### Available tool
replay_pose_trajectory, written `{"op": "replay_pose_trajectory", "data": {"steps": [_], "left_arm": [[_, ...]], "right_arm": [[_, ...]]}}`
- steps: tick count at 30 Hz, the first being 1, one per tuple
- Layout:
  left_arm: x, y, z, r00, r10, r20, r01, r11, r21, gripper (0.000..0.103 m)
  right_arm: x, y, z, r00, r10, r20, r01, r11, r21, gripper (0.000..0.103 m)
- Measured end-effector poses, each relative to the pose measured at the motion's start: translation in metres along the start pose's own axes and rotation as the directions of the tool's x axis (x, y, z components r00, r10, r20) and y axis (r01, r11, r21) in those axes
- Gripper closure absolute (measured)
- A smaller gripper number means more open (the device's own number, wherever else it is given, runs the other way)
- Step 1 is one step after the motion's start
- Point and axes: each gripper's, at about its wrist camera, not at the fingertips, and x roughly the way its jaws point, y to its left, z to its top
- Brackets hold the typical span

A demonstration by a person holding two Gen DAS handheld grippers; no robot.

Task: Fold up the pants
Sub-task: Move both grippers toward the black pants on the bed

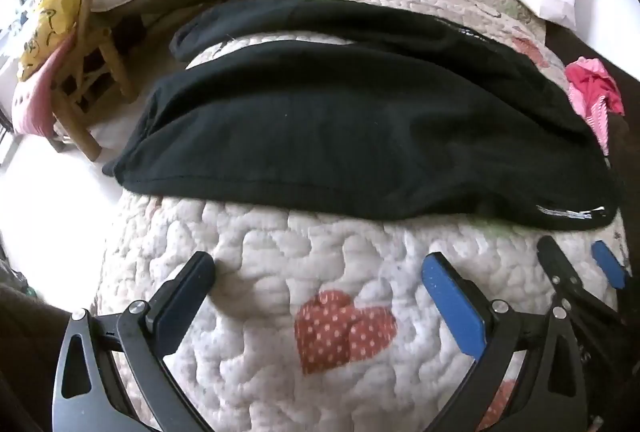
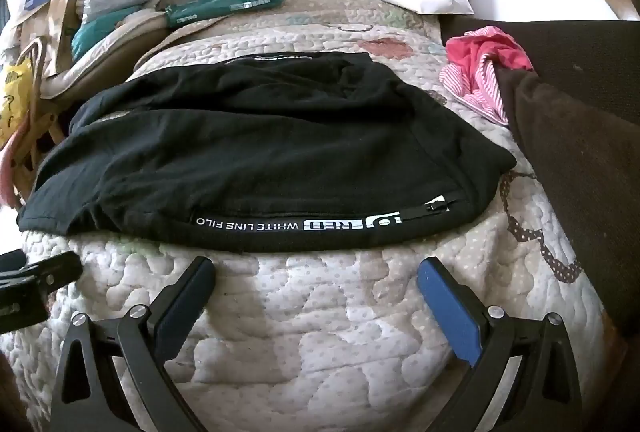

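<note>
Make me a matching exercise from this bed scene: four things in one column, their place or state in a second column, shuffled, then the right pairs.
Things:
1. black pants
2. pink striped garment
3. red polka-dot heart patch
4. green box

Places or states:
A. stitched into the quilt, between the open left gripper's fingers
B. crumpled at the quilt's right side, beside a dark brown cushion
C. spread flat across the quilt, legs apart
D. lying along the far edge of the bed among clutter

Pairs: 1-C, 2-B, 3-A, 4-D
</note>
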Motion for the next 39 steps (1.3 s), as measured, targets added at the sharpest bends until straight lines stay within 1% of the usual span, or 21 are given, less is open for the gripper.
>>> {"op": "replay_pose_trajectory", "data": {"steps": [3,5,7,8,9,10,11,13,15,16,19,22,25,27,30,33,35,36,38,39], "left_arm": [[-0.019,0.004,-0.002,0.998,-0.033,0.050,0.034,0.999,-0.018,0.000],[-0.035,0.006,0.000,0.993,-0.031,0.114,0.033,0.999,-0.015,0.000],[-0.051,0.007,0.003,0.982,-0.014,0.190,0.018,1.000,-0.019,0.000],[-0.059,0.009,0.005,0.973,-0.008,0.232,0.014,1.000,-0.027,0.000],[-0.064,0.010,0.006,0.966,-0.002,0.259,0.011,0.999,-0.035,0.000],[-0.070,0.013,0.009,0.958,-0.001,0.286,0.014,0.999,-0.045,0.000],[-0.074,0.016,0.011,0.952,-0.001,0.306,0.018,0.999,-0.052,0.000],[-0.080,0.020,0.014,0.944,0.021,0.329,-0.004,0.999,-0.053,0.000],[-0.081,0.021,0.017,0.943,0.041,0.331,-0.030,0.999,-0.039,0.000],[-0.081,0.022,0.019,0.944,0.048,0.328,-0.038,0.999,-0.037,0.000],[-0.079,0.031,0.019,0.951,0.021,0.309,-0.002,0.998,-0.061,0.000],[-0.073,0.040,0.023,0.961,-0.002,0.276,0.030,0.995,-0.097,0.000],[-0.070,0.056,0.028,0.965,0.019,0.261,0.021,0.988,-0.150,0.000],[-0.068,0.069,0.031,0.968,0.028,0.250,0.021,0.981,-0.194,0.000],[-0.064,0.085,0.035,0.975,0.026,0.219,0.031,0.967,-0.254,0.000],[-0.058,0.091,0.039,0.982,0.022,0.190,0.034,0.958,-0.285,0.000],[-0.053,0.091,0.042,0.986,0.015,0.164,0.034,0.957,-0.287,0.000],[-0.053,0.090,0.044,0.986,0.013,0.164,0.035,0.958,-0.284,0.000],[-0.052,0.086,0.049,0.988,0.021,0.152,0.023,0.960,-0.279,0.000],[-0.052,0.084,0.053,0.989,0.020,0.146,0.022,0.961,-0.275,0.000]], "right_arm": [[0.002,-0.005,0.007,0.998,0.033,-0.045,-0.032,0.999,0.009,0.000],[0.004,-0.005,0.011,0.995,0.048,-0.090,-0.050,0.999,-0.020,0.000],[0.007,-0.008,0.015,0.990,0.055,-0.130,-0.055,0.998,0.010,0.000],[0.009,-0.007,0.017,0.987,0.048,-0.152,-0.048,0.999,0.005,0.000],[0.012,-0.002,0.020,0.982,0.026,-0.188,-0.032,0.999,-0.029,0.000],[0.013,0.000,0.021,0.979,0.018,-0.205,-0.025,0.999,-0.035,0.000],[0.014,0.000,0.023,0.974,0.018,-0.228,-0.025,0.999,-0.027,0.000],[0.017,-0.002,0.028,0.961,0.033,-0.274,-0.043,0.999,-0.030,0.000],[0.019,-0.004,0.034,0.954,0.048,-0.295,-0.065,0.997,-0.046,0.000],[0.016,-0.006,0.033,0.956,0.053,-0.290,-0.070,0.996,-0.048,0.001],[-0.003,-0.008,0.029,0.964,0.051,-0.262,-0.068,0.996,-0.058,0.001],[-0.024,-0.006,0.033,0.973,0.075,-0.219,-0.092,0.993,-0.069,0.001],[-0.048,-0.005,0.045,0.984,0.102,-0.149,-0.115,0.990,-0.086,0.001],[-0.058,-0.001,0.057,0.985,0.128,-0.117,-0.140,0.985,-0.100,0.001],[-0.050,0.004,0.082,0.977,0.167,-0.134,-0.182,0.977,-0.111,0.001],[-0.040,0.005,0.095,0.976,0.165,-0.141,-0.184,0.974,-0.132,0.001],[-0.030,0.006,0.099,0.975,0.156,-0.157,-0.183,0.968,-0.170,0.007],[-0.024,0.006,0.100,0.974,0.151,-0.170,-0.182,0.965,-0.187,0.010],[-0.009,0.008,0.104,0.969,0.139,-0.206,-0.184,0.959,-0.215,0.021],[-0.002,0.010,0.111,0.968,0.135,-0.210,-0.183,0.956,-0.229,0.022]]}}
